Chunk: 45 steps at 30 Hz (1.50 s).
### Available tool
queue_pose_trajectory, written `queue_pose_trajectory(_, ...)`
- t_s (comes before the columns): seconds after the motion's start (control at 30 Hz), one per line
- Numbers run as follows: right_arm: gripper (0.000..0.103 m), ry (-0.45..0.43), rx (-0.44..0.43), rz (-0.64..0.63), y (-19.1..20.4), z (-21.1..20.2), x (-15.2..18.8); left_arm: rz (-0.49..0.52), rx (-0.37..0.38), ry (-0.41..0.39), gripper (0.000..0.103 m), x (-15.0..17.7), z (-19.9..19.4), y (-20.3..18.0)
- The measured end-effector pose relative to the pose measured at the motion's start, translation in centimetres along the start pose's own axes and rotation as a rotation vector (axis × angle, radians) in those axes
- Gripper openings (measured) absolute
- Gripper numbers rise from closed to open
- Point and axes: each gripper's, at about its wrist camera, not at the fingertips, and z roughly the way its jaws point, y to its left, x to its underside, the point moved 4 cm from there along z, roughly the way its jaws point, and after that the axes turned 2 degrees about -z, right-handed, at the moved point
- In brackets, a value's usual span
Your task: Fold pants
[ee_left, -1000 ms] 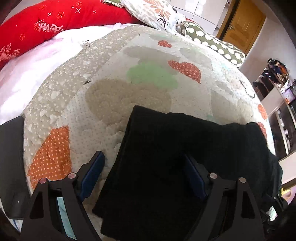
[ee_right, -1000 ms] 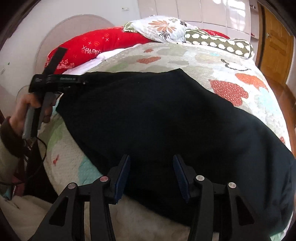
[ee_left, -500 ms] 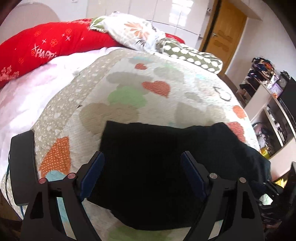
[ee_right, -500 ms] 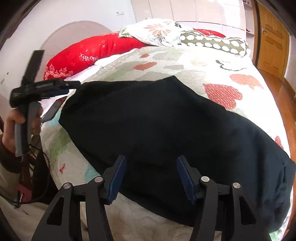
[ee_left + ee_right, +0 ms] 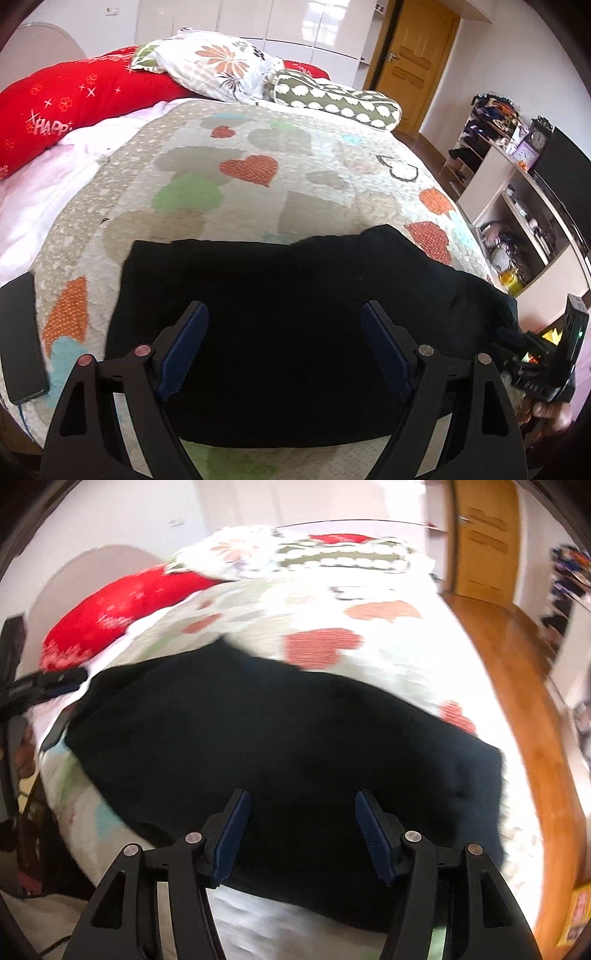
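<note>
Item: black pants (image 5: 295, 314), lying flat on the quilt (image 5: 258, 177) at the near edge of the bed, already doubled into a broad dark band, I judge

Long axis: runs across my view, left to right, crosswise to both grippers

Left gripper (image 5: 284, 332): spread wide, nothing between the pads, hanging above the left part of the band

Right gripper (image 5: 301, 823): jaws partly apart and opening, empty, above the cloth; this view is blurred

Nearer hand: each sits over its own end; the right end (image 5: 480, 775) falls to my right gripper

Other: phone (image 5: 22, 332) at the bed's left edge, red pillow (image 5: 74, 107) at the head

Next, by my reckoning: take an end and carry it along the axis
</note>
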Motion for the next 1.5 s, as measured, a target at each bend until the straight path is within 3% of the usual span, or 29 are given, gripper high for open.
queue_pose_trajectory(0.13,0.061,-0.02,-0.003,0.07,-2.8,-1.7,1.0,0.02,0.033,0.036,0.085,0.6,1.1,-1.9)
queue_pose_trajectory(0.23,0.061,-0.044,-0.039,0.12,-3.6,-3.4,1.5,0.071,0.09,0.071,0.085,1.4,2.0,-4.4)
queue_pose_trajectory(0.47,0.068,-0.053,-0.025,0.193,-5.7,-6.8,3.7,0.242,0.257,0.178,0.087,2.6,4.6,-11.7)
queue_pose_trajectory(0.73,0.068,-0.043,-0.092,0.255,-6.7,-6.6,5.9,0.493,0.418,0.242,0.087,1.9,7.6,-21.4)
queue_pose_trajectory(0.9,0.071,-0.089,-0.151,0.321,-7.3,-6.4,6.6,0.568,0.536,0.299,0.088,0.7,10.0,-26.4)
queue_pose_trajectory(1.13,0.078,-0.149,-0.199,0.383,-7.9,-5.4,6.5,0.695,0.585,0.405,0.089,1.8,13.8,-32.7)
queue_pose_trajectory(1.33,0.078,-0.186,-0.262,0.483,-9.4,-4.9,6.4,0.823,0.607,0.404,0.089,3.1,14.5,-35.7)
queue_pose_trajectory(1.4,0.078,-0.204,-0.267,0.539,-10.0,-4.6,6.3,0.85,0.596,0.39,0.083,3.5,14.8,-36.3)
queue_pose_trajectory(1.47,0.074,-0.215,-0.254,0.579,-10.3,-4.3,5.9,0.89,0.603,0.366,0.067,4.0,14.5,-36.7)
queue_pose_trajectory(1.5,0.058,-0.215,-0.235,0.579,-10.2,-4.1,5.7,0.891,0.614,0.364,0.062,4.1,14.4,-36.7)
